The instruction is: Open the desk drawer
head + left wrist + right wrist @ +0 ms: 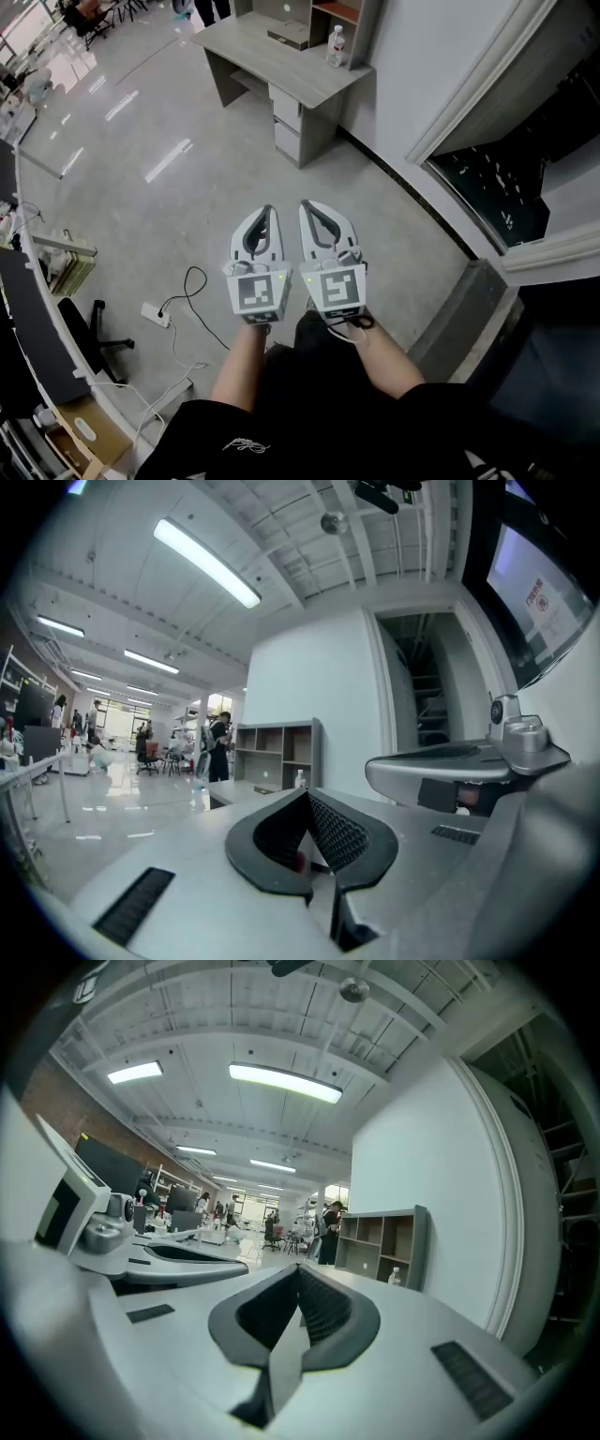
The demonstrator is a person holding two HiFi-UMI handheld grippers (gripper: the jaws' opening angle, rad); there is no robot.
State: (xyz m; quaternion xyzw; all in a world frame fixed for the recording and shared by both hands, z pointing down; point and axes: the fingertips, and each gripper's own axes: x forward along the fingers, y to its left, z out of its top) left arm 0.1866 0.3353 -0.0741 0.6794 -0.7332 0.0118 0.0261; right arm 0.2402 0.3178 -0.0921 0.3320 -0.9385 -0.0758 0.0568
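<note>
Left gripper (270, 210), right gripper (306, 205), jaws together, face desk (272, 58); cable (190, 278) lies leftward.

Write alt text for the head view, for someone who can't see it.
The left gripper and right gripper, fingers shut and empty, are held side by side above a grey floor, aimed toward a distant grey desk with its drawers closed. A water bottle stands on the desk.

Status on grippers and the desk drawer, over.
Both shut, empty: left gripper, right gripper. Far ahead, desk drawers closed. Only a floor cable, off left.
</note>
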